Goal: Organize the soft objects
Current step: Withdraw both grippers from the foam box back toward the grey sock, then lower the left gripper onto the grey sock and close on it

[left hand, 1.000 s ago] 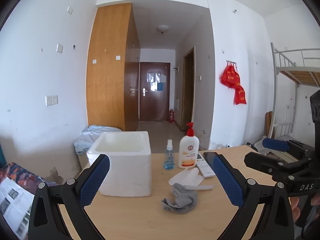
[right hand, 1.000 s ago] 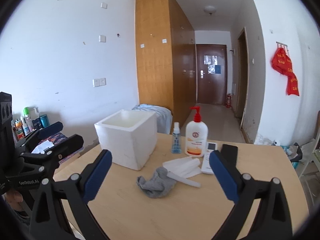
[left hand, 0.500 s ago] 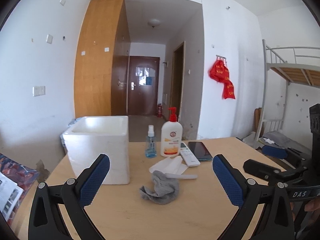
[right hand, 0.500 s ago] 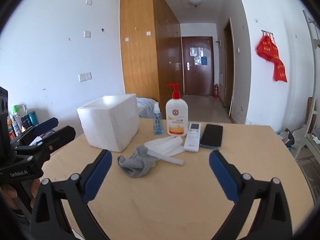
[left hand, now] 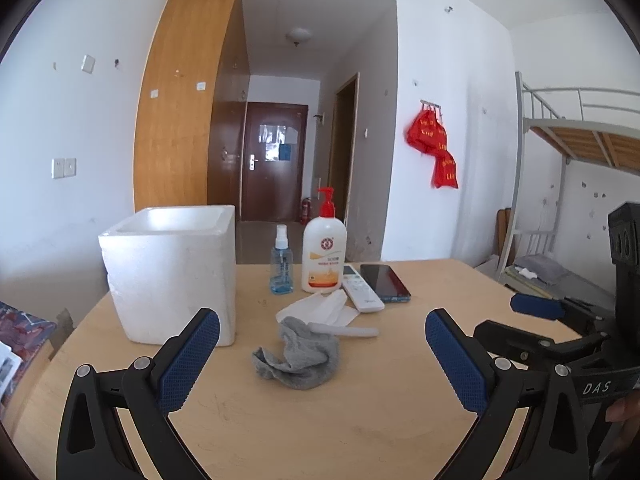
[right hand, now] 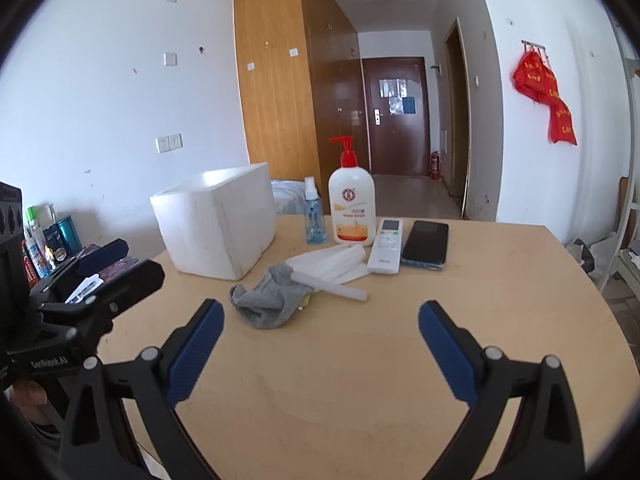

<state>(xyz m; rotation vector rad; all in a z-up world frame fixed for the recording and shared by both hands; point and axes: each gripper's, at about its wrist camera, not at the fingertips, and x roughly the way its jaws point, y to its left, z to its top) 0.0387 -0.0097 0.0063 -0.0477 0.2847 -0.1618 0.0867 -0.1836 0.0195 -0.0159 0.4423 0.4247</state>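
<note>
Your target, a grey sock [left hand: 298, 356], lies crumpled in a loose heap on the light wooden counter [left hand: 360, 420], its cuff end trailing toward the near left. A white stick-like piece [left hand: 348, 331] rests across its far edge, and folded white tissue [left hand: 320, 308] sits just behind, touching it. To its left stands the open-topped white foam box [left hand: 176, 268], upright and near the sock but apart from it.

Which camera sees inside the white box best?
The left wrist view: the white foam box shows its open top and some inner wall there, though not the bottom. The right wrist view shows the box lower and from the side, mostly outer walls, with hardly any inside.
</note>
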